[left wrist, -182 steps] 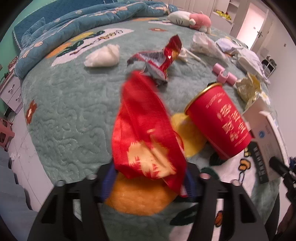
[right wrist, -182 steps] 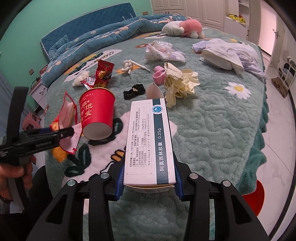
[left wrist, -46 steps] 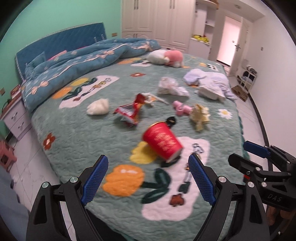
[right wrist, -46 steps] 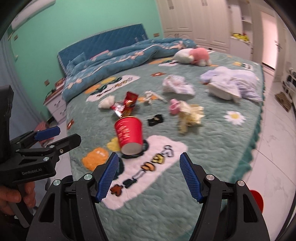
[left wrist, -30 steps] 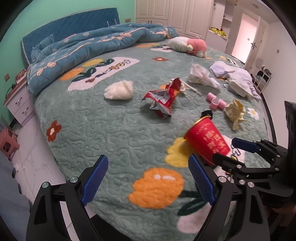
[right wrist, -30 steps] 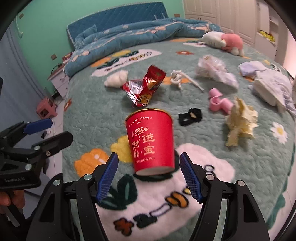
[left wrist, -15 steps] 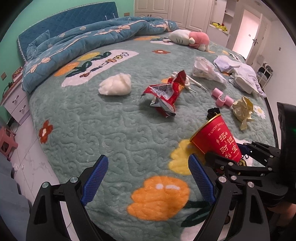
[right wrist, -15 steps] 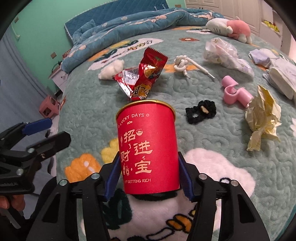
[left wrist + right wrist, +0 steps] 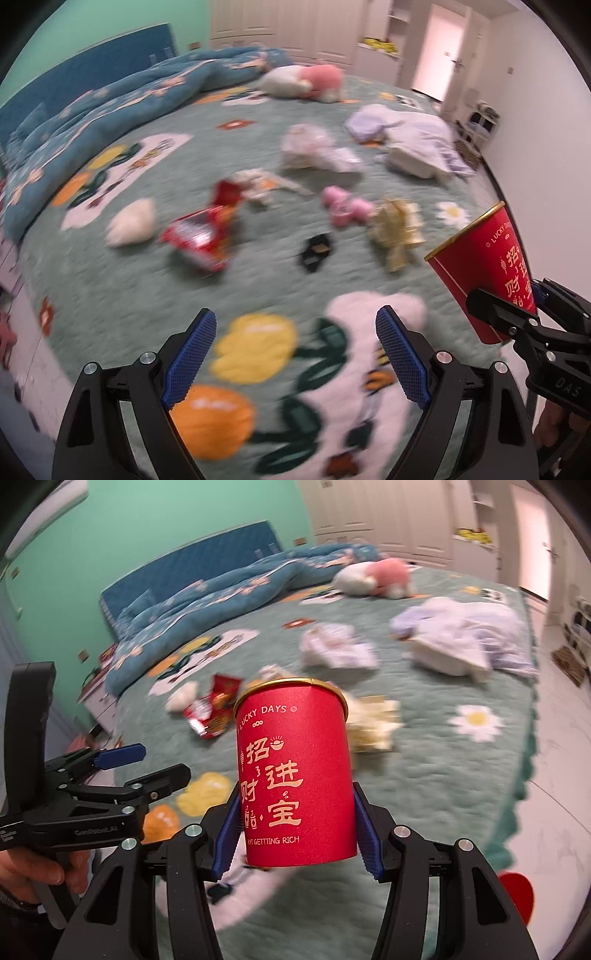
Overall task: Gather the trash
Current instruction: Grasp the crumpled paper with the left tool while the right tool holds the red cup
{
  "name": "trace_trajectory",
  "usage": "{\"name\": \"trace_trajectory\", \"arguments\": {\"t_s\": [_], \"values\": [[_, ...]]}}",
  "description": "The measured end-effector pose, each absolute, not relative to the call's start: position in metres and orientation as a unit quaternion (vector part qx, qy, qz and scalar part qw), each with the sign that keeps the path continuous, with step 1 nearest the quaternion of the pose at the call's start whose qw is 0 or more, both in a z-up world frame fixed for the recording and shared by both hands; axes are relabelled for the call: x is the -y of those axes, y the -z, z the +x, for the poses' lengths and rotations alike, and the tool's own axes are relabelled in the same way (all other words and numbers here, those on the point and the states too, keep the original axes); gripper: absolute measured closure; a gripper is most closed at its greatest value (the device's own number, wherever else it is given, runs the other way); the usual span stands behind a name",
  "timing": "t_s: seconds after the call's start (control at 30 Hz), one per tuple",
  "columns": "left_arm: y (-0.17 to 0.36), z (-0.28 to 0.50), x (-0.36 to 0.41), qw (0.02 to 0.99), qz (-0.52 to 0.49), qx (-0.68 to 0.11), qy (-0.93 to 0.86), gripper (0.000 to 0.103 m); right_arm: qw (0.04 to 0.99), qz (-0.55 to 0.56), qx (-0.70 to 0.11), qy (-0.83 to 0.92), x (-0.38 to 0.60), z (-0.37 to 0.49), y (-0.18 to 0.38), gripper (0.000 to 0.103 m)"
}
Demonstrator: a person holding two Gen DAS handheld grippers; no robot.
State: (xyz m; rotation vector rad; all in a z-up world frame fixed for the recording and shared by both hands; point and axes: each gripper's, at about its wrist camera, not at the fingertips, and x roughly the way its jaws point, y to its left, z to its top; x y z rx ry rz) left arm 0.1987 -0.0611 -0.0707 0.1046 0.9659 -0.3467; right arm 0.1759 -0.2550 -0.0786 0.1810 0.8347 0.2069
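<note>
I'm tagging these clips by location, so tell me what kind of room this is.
A bedroom, most likely. A wide bed with a blue headboard and rumpled quilt fills the view, with wardrobes behind it and a plush toy lying on the bed.

1. A bed (image 9: 258, 266) with a teal quilted cover printed with flowers fills both views.
2. A rumpled blue duvet (image 9: 122, 107) lies at upper left.
3. A pink-and-white plush toy (image 9: 303, 83) lies at upper centre.
4. At mid-frame lie a red snack wrapper (image 9: 201, 236), a white wad (image 9: 131, 223), a black hair tie (image 9: 316, 251) and crumpled yellow paper (image 9: 397, 230).
5. Pale clothing (image 9: 410, 144) lies at upper right.
</note>
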Motion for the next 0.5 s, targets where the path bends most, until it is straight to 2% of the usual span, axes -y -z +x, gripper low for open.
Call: {"name": "trace_trajectory", "arguments": {"t_s": [0.2,0.5], "values": [[0.073,0.225,0.126,0.861,0.065,-0.454,0.218,0.015,0.914,0.095,-0.389,-0.062,0.298,0.169,0.073,0.048],[0.099,0.266,0.18,0.845,0.081,-0.47,0.244,0.015,0.913,0.111,-0.392,-0.032,0.339,0.193,0.089,0.048]]}}
